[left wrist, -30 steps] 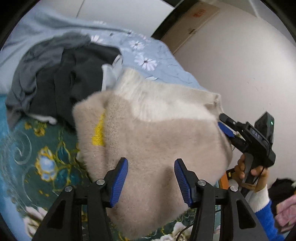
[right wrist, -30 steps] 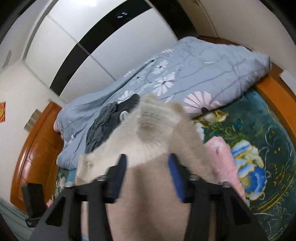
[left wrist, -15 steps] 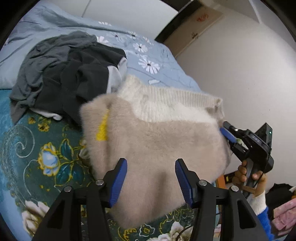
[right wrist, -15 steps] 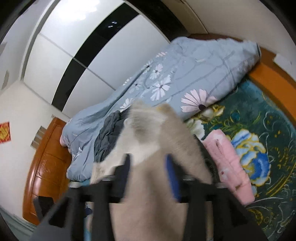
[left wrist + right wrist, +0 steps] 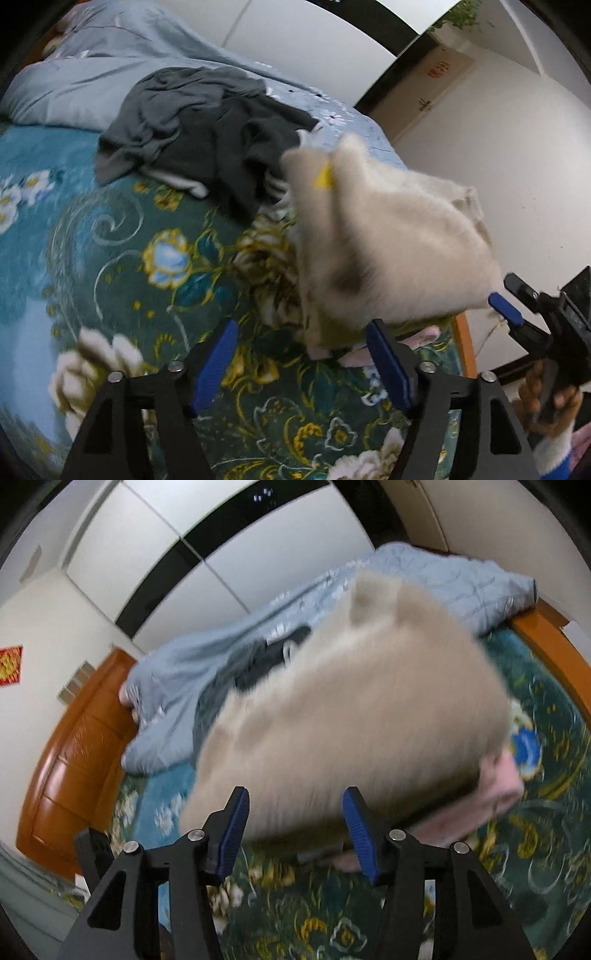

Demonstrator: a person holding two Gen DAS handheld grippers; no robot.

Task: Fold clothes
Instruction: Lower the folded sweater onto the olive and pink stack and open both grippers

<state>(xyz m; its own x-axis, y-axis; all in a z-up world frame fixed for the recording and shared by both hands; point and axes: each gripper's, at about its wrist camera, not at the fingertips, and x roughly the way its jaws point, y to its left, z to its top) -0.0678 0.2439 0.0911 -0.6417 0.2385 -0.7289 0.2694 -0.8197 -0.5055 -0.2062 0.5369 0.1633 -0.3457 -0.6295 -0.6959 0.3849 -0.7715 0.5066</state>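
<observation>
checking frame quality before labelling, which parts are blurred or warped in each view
Left wrist view: the cream sweater and the floral bedspread at lower left are motion-smeared, the dark clothes pile is sharper. Right wrist view: the sweater is heavily streaked, the folded pink garment soft. Both views: fisheye bending and a black rim at the corners, while each gripper's own jaws stay crisp.

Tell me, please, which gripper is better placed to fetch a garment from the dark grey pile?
Left, probably: the left gripper faces the dark grey pile unobstructed; the beige sweater blocks the right gripper.
</observation>
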